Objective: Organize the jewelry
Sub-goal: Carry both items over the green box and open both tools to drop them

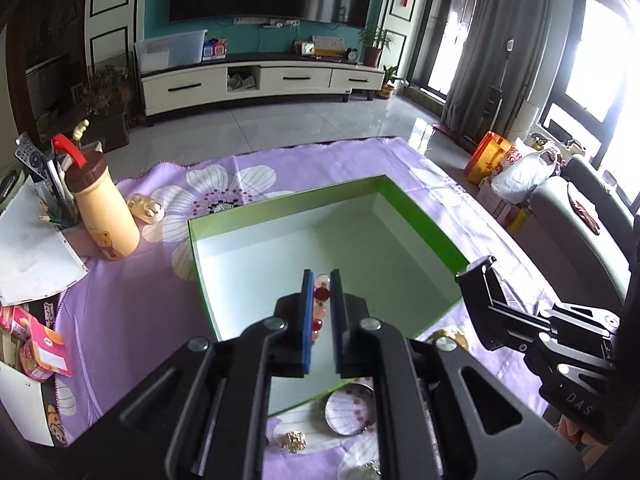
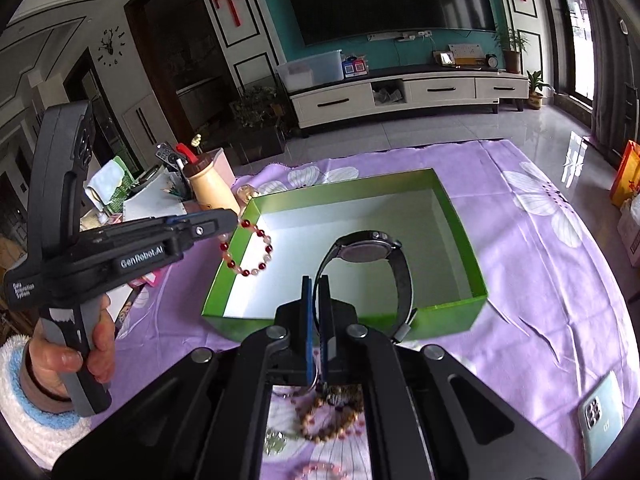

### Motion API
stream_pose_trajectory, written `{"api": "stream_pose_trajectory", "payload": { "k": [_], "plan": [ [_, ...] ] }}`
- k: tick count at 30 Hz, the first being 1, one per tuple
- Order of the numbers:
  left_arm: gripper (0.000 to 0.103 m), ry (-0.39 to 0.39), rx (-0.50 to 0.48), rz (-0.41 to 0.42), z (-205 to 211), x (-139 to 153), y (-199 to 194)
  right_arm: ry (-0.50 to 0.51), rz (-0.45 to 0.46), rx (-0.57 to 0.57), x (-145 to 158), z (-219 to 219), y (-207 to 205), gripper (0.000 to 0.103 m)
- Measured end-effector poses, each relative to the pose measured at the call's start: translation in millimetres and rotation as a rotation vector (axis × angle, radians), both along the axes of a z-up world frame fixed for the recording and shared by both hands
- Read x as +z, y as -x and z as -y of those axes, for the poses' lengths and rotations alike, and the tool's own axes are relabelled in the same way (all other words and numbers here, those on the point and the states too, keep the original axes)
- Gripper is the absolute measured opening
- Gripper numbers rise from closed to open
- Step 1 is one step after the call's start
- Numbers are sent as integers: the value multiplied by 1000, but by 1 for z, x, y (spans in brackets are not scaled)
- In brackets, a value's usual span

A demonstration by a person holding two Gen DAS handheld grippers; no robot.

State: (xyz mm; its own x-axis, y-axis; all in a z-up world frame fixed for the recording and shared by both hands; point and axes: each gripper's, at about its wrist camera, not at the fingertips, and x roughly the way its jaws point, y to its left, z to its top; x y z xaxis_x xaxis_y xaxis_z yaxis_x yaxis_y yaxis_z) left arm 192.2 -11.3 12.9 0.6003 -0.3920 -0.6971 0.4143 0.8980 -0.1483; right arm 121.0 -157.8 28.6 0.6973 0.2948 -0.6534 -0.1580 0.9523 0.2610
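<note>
Hanging from the left gripper (image 2: 236, 218), a bracelet of red, white and pale pink round beads (image 2: 248, 249) dangles over the left wall of the open green cardboard box with a white interior (image 2: 460, 307). The right wrist view shows this whole loop from the side, together with the hand (image 2: 72, 354) on the left gripper's handle and a white and blue fuzzy sleeve (image 2: 28, 416). The left wrist view shows only a few beads of the same bracelet between the blue pads, with the jaws nearly together and clamped on the strand.

The right gripper (image 2: 316, 280) has its jaws pressed together on the strap of a black wristwatch with a round dark dial (image 2: 366, 250). The watch stands up above the near wall of the box, its dial facing the camera. In the left wrist view the right gripper appears at the right edge, and the watch cannot be made out there.

The box interior appears bare in both views. It rests on a lilac cloth with white flower print (image 2: 532, 280). A bracelet of brown wooden beads (image 2: 324, 420) lies on the cloth just in front of the box, seen only in the right wrist view. A round metal-rimmed disc (image 1: 350, 410) lies on the cloth, seen only in the left wrist view. A pale green smartphone (image 2: 602, 416) lies face down at the right.
</note>
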Motion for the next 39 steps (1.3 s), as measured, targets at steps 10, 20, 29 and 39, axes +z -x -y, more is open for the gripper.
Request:
{"api": "stream_pose_trajectory", "payload": {
  "k": [10, 20, 29, 39],
  "plan": [
    [7, -60, 18, -114, 12, -53, -41, -8, -107, 2, -42, -5, -56, 2],
    [7, -107, 34, -161, 16, -78, -59, 20, -148, -11, -62, -4, -76, 8],
    [58, -97, 68, -139, 11, -66, -53, -50, -106, -39, -49, 9, -62, 22],
    [84, -100, 83, -39, -1, -35, -11, -68, -47, -53, -33, 19, -6, 41]
  ]
}}
